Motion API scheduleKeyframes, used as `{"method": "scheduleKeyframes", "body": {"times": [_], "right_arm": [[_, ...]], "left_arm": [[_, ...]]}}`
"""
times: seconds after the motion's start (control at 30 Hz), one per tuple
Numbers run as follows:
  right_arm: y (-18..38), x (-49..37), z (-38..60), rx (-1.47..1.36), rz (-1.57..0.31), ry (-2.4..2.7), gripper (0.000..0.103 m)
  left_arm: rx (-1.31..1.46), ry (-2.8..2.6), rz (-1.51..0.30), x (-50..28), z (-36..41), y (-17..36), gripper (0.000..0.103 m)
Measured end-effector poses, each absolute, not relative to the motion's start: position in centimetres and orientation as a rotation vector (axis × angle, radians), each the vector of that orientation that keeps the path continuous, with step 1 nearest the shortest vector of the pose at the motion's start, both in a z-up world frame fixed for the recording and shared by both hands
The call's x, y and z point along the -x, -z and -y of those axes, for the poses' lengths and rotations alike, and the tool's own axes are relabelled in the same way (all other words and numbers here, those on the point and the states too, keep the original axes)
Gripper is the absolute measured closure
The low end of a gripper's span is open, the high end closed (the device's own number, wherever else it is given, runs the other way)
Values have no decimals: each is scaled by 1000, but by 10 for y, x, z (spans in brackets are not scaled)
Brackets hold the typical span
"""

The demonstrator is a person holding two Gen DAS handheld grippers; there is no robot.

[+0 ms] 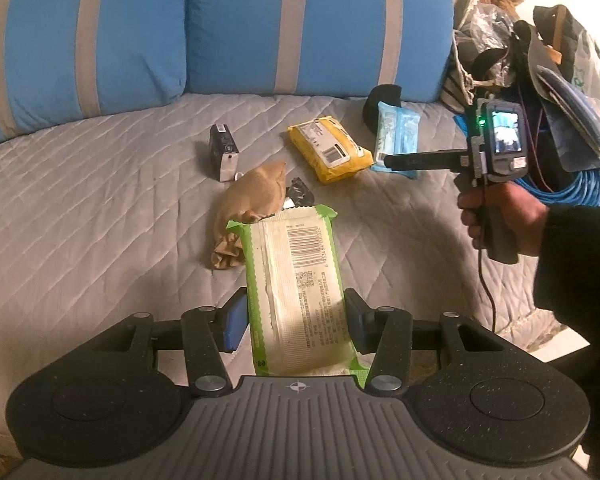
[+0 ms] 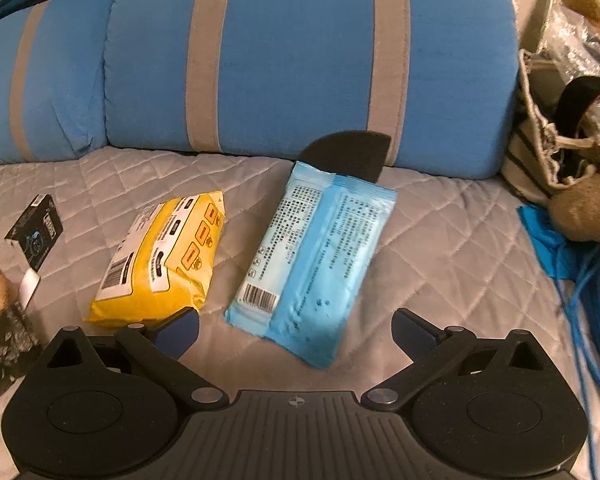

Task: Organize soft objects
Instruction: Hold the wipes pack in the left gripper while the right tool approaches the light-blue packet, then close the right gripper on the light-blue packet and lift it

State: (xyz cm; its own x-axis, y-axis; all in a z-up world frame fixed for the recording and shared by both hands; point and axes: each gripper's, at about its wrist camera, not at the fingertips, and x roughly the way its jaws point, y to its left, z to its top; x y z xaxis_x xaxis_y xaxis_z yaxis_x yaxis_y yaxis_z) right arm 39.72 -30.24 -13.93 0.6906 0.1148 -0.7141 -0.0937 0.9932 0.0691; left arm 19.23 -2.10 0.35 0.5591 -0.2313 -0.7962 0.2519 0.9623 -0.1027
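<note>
Left wrist view: left gripper (image 1: 296,320) clamps the green-edged white plastic wipes pack (image 1: 296,280). Right gripper (image 2: 296,334) gapes, empty, just short of the light-blue plastic wipes pack (image 2: 312,256), beside the yellow plastic pack (image 2: 160,256).

I see small black box (image 1: 223,152) on quilted grey bed cover (image 1: 100,208); blue cable coil (image 1: 572,188) at right edge; striped blue cushions (image 2: 308,60) behind.

I see a green-edged white soft wipes pack (image 1: 296,292) lifted lengthwise, barcode up. On the grey quilt a yellow soft pack (image 2: 160,258) and a light-blue soft pack (image 2: 312,256) lie flat side by side, slightly apart.
</note>
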Motion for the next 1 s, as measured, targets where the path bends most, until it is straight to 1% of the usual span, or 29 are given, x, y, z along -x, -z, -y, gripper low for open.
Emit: {"method": "scheduleKeyframes", "body": {"times": [0.17,0.3,0.37,0.43,0.47,0.5,0.53,0.57,0.63,0.73,0.8,0.83,0.87,1.0], "right_arm": [[154,-417,308,-55,-793,-74,1],[166,-429,323,-140,-801,-41,2],[168,-433,328,-183,-797,-49,7],[169,-435,329,-210,-788,-64,7],[169,-436,328,-216,-782,-68,12],[169,-437,328,-222,-782,-66,14],[168,-438,327,-234,-784,-62,21],[167,-438,327,-253,-785,-71,36],[165,-440,323,-269,-799,-82,44],[154,-437,316,-233,-786,-67,64],[145,-435,313,-217,-782,-72,65],[140,-434,311,-206,-779,-77,76],[136,-432,309,-202,-772,-89,84],[111,-423,298,-127,-759,-105,89]], "left_arm": [[-18,294,-941,-193,20,-4,55],[-22,306,-946,-193,23,-3,55],[-23,311,-949,-194,25,-3,55],[-24,313,-951,-195,25,-2,55],[-25,313,-952,-195,25,-2,55],[-27,312,-954,-195,26,-1,55],[-29,311,-956,-196,26,0,55],[-32,311,-958,-196,26,1,55],[-36,307,-964,-197,26,2,55],[-40,302,-964,-197,27,3,55],[-40,299,-965,-197,29,3,55],[-41,296,-966,-198,29,4,55],[-42,293,-968,-198,29,4,55],[-47,279,-973,-199,30,6,55]]}}
